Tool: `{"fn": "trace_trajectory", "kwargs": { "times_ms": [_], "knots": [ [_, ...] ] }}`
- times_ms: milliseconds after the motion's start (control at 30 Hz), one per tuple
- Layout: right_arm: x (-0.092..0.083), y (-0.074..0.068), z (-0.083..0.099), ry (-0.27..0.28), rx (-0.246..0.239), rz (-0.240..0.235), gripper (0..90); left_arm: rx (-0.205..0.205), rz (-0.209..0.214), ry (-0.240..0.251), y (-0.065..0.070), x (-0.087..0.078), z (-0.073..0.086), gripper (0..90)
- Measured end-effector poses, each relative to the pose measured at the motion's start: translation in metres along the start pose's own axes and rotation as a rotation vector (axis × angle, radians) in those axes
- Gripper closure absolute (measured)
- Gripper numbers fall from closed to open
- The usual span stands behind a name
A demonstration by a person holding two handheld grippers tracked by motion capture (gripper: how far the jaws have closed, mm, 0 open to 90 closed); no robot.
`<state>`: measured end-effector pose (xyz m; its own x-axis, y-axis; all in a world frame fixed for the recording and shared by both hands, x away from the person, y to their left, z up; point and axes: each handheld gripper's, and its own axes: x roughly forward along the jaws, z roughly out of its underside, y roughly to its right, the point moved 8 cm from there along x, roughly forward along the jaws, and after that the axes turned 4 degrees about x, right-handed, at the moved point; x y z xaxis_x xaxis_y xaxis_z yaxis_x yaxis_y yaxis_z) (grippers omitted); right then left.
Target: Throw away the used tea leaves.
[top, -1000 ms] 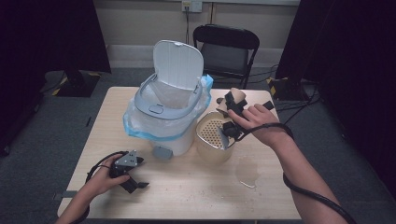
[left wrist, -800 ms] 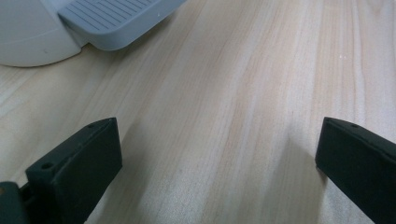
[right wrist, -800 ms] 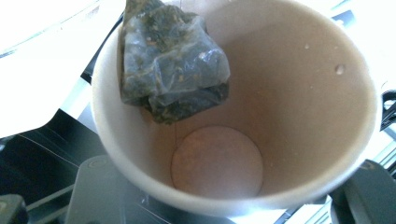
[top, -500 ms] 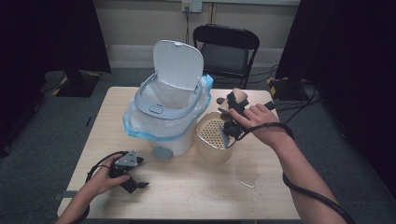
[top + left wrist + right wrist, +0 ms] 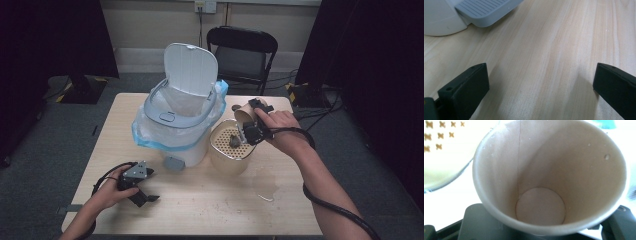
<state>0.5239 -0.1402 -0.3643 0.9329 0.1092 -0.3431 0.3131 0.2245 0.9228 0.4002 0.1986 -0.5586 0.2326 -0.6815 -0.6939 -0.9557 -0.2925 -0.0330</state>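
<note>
Brown paper is what the right gripper (image 5: 251, 119) holds: a paper cup (image 5: 549, 177), clamped between its jaws and tipped on its side above the beige strainer basket (image 5: 231, 150), with its mouth turned toward the white pedal bin (image 5: 177, 117). In the right gripper view the cup looks empty, with only some drops on its inner wall, and a dark wet lump (image 5: 233, 141) lies on the perforated floor of the basket. So it seems the cup was emptied through the strainer, and the cup is probably meant for the bin next. To do this well, I would keep the grip firm but not crush the thin wall, carry the cup to the left over the bin's rim, and release it only when it is above the opening. The raised lid (image 5: 191, 70) stands at the far side and the blue bag liner (image 5: 150, 140) hangs around the rim, so the approach should come from the near right. The left gripper (image 5: 134, 186) rests low over the wooden table (image 5: 210, 200) near the left edge, its jaws spread wide and holding nothing, just before the grey pedal (image 5: 484, 11). A small spill (image 5: 265, 182) wets the table near the basket. A black chair (image 5: 242, 55) stands beyond the table.
</note>
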Motion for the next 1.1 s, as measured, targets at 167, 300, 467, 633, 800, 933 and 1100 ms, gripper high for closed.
{"fn": "trace_trajectory", "kwargs": {
  "times_ms": [167,300,467,633,800,933,1100],
  "knots": [
    [0.002,0.000,0.007,0.038,0.179,-0.087,34.0,-0.002,-0.004,0.006,0.000,0.000,0.000,0.0],
    [0.004,0.000,0.009,0.049,0.259,-0.129,34.0,-0.002,-0.005,0.006,0.000,0.001,0.000,0.0],
    [0.006,-0.001,0.009,0.057,0.343,-0.173,33.9,-0.002,-0.005,0.006,0.000,0.001,0.000,0.0],
    [0.009,0.000,0.010,0.072,0.453,-0.227,33.6,-0.002,-0.005,0.006,0.000,0.001,0.000,0.0],
    [0.010,0.001,0.009,0.111,0.581,-0.285,33.5,-0.003,-0.011,0.003,0.000,0.000,0.000,0.0],
    [0.010,0.000,0.009,0.104,0.663,-0.326,33.3,-0.004,-0.011,0.002,0.000,0.000,0.000,0.0],
    [0.011,-0.001,0.009,0.115,0.706,-0.346,33.3,-0.005,-0.011,0.001,0.000,0.000,0.000,0.0]
  ]
}}
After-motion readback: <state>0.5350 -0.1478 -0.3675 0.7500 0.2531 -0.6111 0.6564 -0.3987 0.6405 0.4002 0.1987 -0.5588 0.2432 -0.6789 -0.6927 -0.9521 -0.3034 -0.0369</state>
